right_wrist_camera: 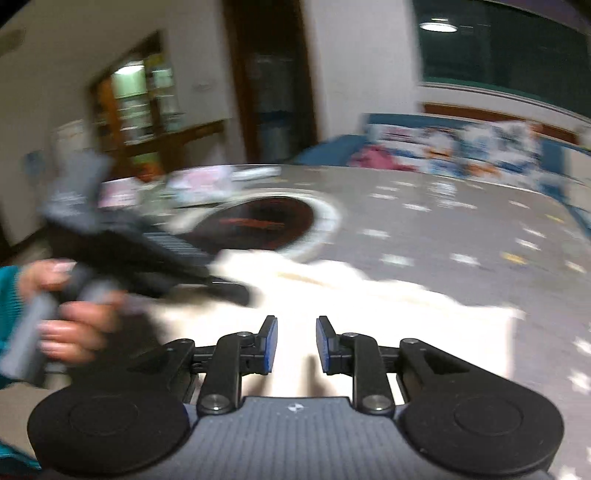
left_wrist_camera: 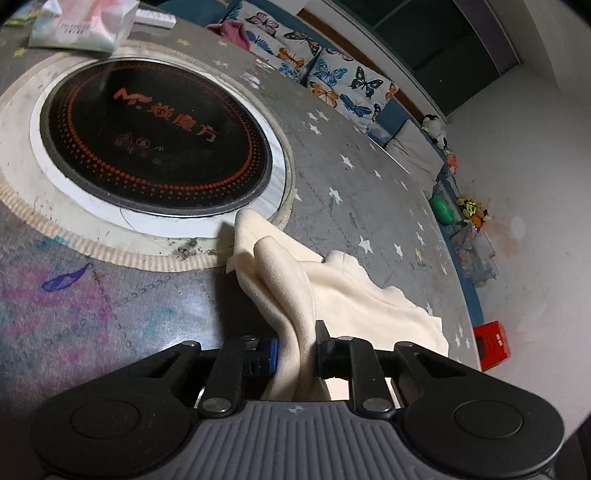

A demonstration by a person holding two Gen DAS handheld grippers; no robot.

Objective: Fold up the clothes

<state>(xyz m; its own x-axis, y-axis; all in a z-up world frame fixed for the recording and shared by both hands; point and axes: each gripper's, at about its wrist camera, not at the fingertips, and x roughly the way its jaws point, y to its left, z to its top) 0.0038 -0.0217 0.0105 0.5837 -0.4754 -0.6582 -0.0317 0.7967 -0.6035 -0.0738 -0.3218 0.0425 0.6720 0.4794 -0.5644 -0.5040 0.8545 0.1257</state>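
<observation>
A cream garment lies rumpled on the grey star-patterned tablecloth, one edge reaching the rim of the round cooktop. My left gripper is shut on a bunched fold of it, the cloth rising between the two fingers. In the blurred right wrist view the same cream garment spreads in front of my right gripper, which hovers above it, open, with nothing between its blue pads. The left gripper shows there at left, held by a hand in a teal sleeve.
A black round induction cooktop with orange lettering is set into the table. A tissue pack lies at the far edge. A butterfly-print sofa, toys and a red box stand beyond the table's rim.
</observation>
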